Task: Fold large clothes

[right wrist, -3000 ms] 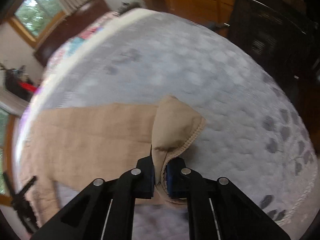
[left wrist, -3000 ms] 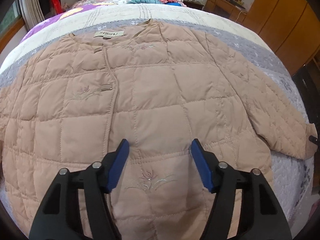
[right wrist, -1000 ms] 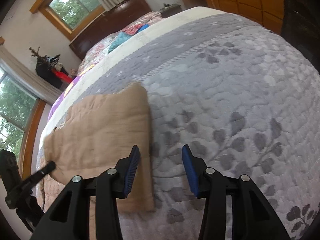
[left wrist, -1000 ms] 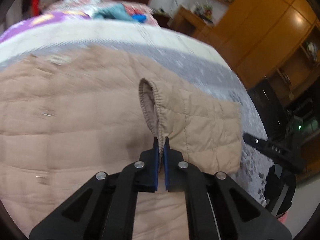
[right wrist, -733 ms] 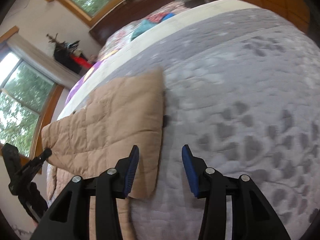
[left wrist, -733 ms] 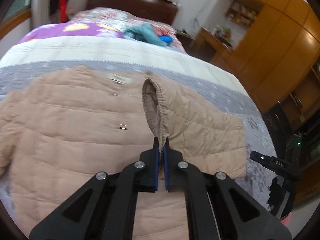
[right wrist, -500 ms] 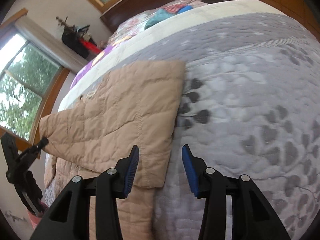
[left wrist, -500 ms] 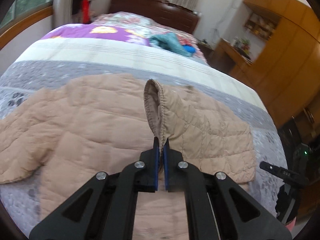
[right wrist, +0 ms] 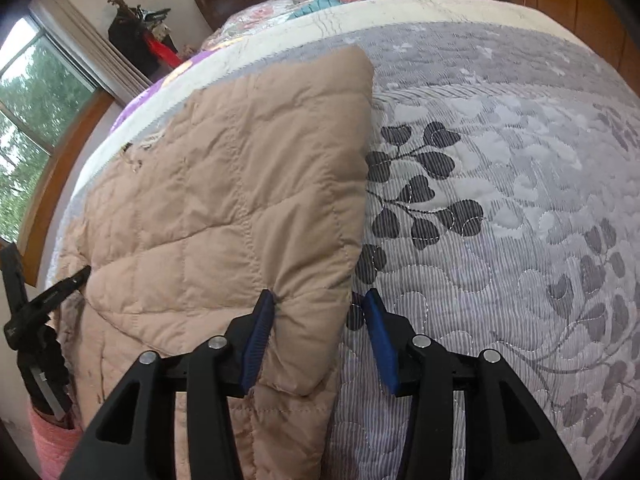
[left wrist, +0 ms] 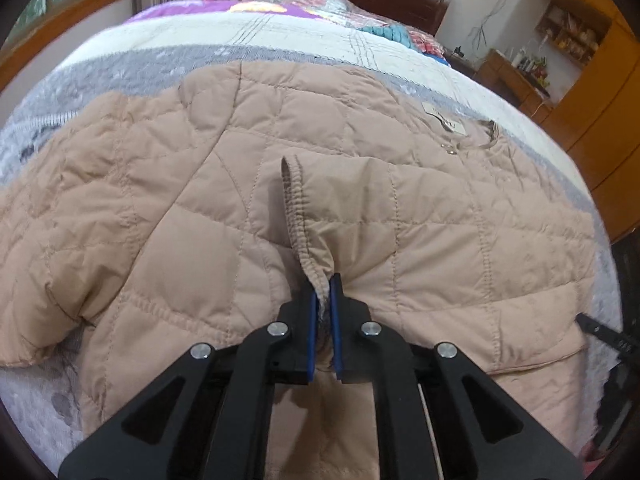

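one sleeve over, plenty still to fold

the quilted jacket (left wrist: 400,216) lay spread on the bed (right wrist: 500,160). left tongs (left wrist: 324,320) were clamped on the sleeve cuff (left wrist: 298,216), drawn across the chest. right tongs (right wrist: 320,332) stood apart, empty, straddling the folded edge. other sleeve (left wrist: 36,280) and body, by my read, remained unfolded.

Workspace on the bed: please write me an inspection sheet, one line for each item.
Surface: grey leaf-patterned quilt covering the bed.
Job's things: beige quilted jacket lying flat, one sleeve folded across its body.
Clutter: teal garment near the headboard.
Grippers: left gripper pinching the sleeve cuff, jaws beginning to open; right gripper open, straddling the folded edge.
Cables: thin wires hanging on the far wall.
Surroundings: wooden wardrobe, window, dark headboard.
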{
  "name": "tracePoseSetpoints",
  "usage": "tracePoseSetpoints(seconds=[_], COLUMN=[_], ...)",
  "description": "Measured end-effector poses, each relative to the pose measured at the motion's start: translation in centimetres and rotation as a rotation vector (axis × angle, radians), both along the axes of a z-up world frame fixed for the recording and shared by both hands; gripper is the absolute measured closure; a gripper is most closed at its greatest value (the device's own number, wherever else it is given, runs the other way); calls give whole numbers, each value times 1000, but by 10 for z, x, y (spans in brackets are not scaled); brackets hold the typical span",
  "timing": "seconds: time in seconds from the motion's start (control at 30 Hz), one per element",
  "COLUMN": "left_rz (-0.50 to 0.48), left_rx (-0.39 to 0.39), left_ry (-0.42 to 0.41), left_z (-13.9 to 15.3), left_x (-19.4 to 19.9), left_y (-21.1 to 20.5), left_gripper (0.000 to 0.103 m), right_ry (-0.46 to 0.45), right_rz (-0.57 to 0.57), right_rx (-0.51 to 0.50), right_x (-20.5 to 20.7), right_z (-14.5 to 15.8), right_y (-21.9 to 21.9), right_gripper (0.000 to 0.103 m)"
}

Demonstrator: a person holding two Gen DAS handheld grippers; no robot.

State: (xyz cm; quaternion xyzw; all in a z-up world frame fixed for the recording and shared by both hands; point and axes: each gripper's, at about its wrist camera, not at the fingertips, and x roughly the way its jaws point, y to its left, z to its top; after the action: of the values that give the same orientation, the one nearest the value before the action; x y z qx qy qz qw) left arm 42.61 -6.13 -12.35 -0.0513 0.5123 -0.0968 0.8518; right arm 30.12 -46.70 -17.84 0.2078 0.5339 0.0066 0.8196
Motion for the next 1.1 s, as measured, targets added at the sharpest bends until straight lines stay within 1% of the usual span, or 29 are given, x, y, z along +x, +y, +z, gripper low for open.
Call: tracePoseSetpoints(seconds=[0.07,0.13,0.17,0.2,0.27,0.33,0.37,0.43,0.47,0.57,0.67,0.73,0.8,0.93,1.03,1.1], left_rz=[-2,13,41,57,98,75,41,-2,-29,-52,-64,-87,-98,-100,-91,-97], left_rx=[16,13,5,3,44,58,48,36,37,71,82,74,75,93,95,106], left_ry=[-1,6,-8,-33,-130,-167,-165,-141,-121,-92,-22,-13,-37,-48,-43,-37], left_z=[0,8,19,29,54,67,71,69,63,45,12,-3,-7,-8,-8,-1], left_x=[0,-2,-5,-10,-22,-28,-31,-32,-31,-31,-19,-17,-21,-24,-25,-25], left_y=[1,5,12,13,16,7,-3,-18,-29,-45,-49,-49,-48,-50,-50,-52], left_gripper=[95,90,85,81,75,74,74,73,73,73,73,73,73,73,73,71], right_ry=[10,-1,-25,-60,-107,-119,-115,-93,-85,-44,-14,2,3,-6,-8,-13], right_rz=[-2,-7,-10,-12,-8,29,49,85,92,104,110,104,90,83,87,91], right_rx=[-12,-30,-50,-75,-85,-48,-38,-40,-47,-41,-61,-43,-18,-37,-47,-39], right_x=[2,0,-4,-8,-11,-5,-2,6,8,16,21,24,25,25,23,23], right_z=[4,15,26,39,59,67,67,61,57,38,23,12,4,4,8,15], right_y=[2,5,7,9,14,23,30,48,54,67,73,72,70,73,75,77], right_gripper=[57,57,56,56,56,56,56,56,56,56,57,58,58,58,56,56])
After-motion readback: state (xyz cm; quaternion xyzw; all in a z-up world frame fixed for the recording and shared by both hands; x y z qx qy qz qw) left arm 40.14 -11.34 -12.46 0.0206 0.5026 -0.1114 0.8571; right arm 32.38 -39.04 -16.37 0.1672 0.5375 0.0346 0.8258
